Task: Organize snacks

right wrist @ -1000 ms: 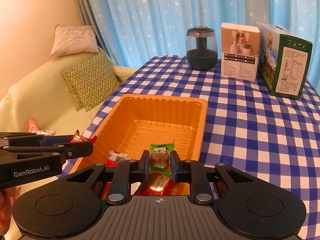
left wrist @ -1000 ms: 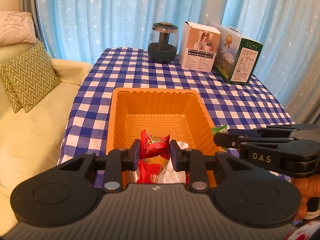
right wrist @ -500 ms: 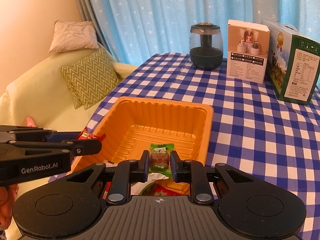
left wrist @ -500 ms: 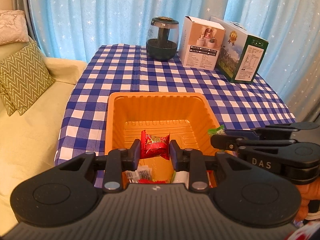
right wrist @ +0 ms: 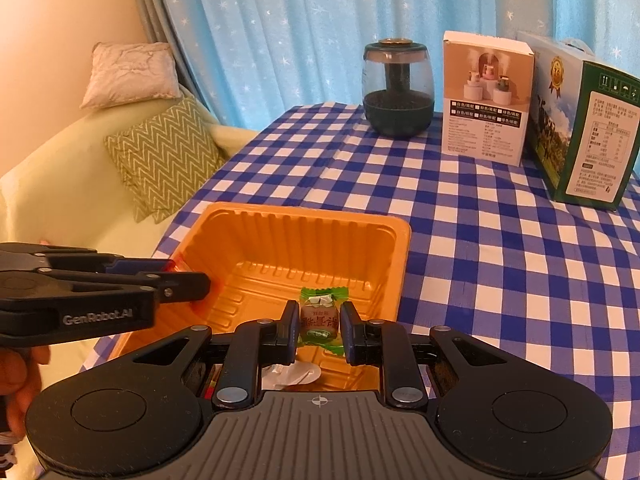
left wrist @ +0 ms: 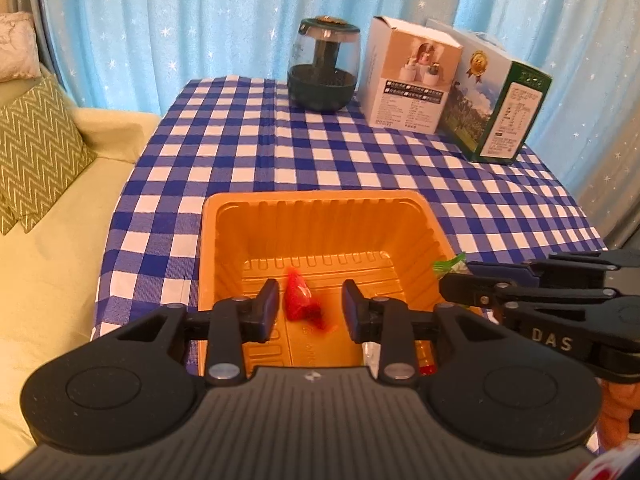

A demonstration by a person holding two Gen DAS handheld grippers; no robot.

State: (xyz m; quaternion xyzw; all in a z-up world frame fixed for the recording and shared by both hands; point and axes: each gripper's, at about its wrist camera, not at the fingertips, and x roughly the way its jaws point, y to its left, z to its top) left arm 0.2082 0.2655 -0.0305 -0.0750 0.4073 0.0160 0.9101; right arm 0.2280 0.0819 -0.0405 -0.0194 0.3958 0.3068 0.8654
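Both grippers hang over the orange tray (left wrist: 416, 216) at the tablecloth's (left wrist: 248, 148) near edge. Left gripper (left wrist: 310, 311): its jaws have just been opening and stand apart, a blurred red candy (left wrist: 301, 300) between them, touching neither pad, over the tray floor. Right gripper (right wrist: 319, 325) is pinching a green-wrapped candy (right wrist: 321, 320) above the tray's near end. More wrappers lie below, partly hidden. Along the far edge stand a dark jar (right wrist: 398, 88), a white box (right wrist: 486, 96) and a green box (right wrist: 584, 128). A sofa (right wrist: 60, 184) with cushions sits beyond the left edge.
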